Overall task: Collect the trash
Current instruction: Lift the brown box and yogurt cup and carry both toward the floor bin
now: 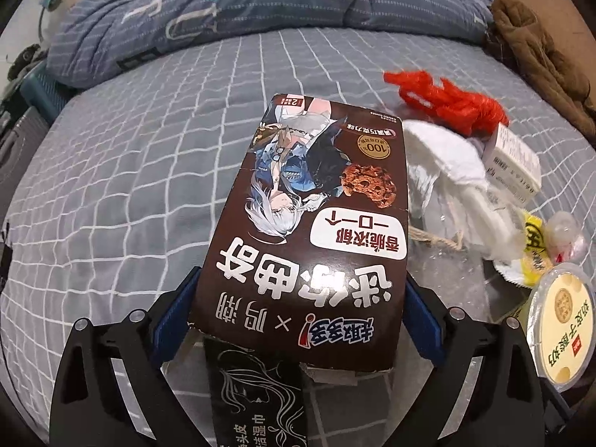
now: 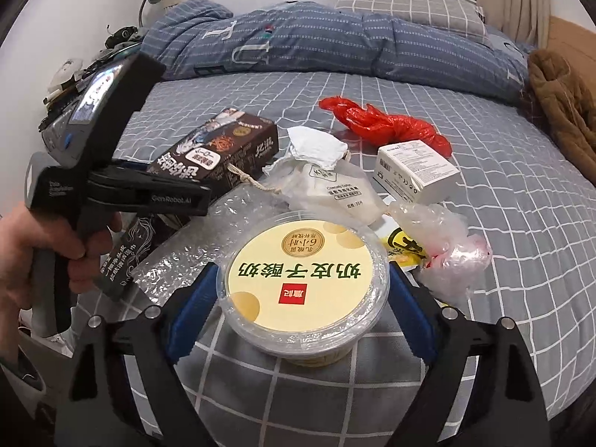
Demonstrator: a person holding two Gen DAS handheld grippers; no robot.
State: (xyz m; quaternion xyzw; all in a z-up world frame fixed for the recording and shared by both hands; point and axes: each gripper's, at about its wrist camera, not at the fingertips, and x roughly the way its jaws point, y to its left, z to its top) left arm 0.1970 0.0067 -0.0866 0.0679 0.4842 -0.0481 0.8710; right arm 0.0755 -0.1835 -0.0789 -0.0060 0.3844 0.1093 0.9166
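Tilting downward, left gripper clamps cookie box; right gripper wide, straddling yogurt tub.

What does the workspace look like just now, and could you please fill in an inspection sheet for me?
Surface: bed sheet, grey checked, with the trash gathered at its near side.
Job's things: cookie box, yogurt tub, red bag, white carton, white pouch, bubble wrap, clear plastic bag, yellow wrapper.
Clutter: brown garment at the bed's right edge.
Grippers: left gripper clamps the cookie box by its sides; right gripper is open, with the yogurt tub between its fingers and small gaps showing.
Cables: nothing seen.
Surroundings: folded blue quilt and checked pillow behind; crowded bedside stand at left.
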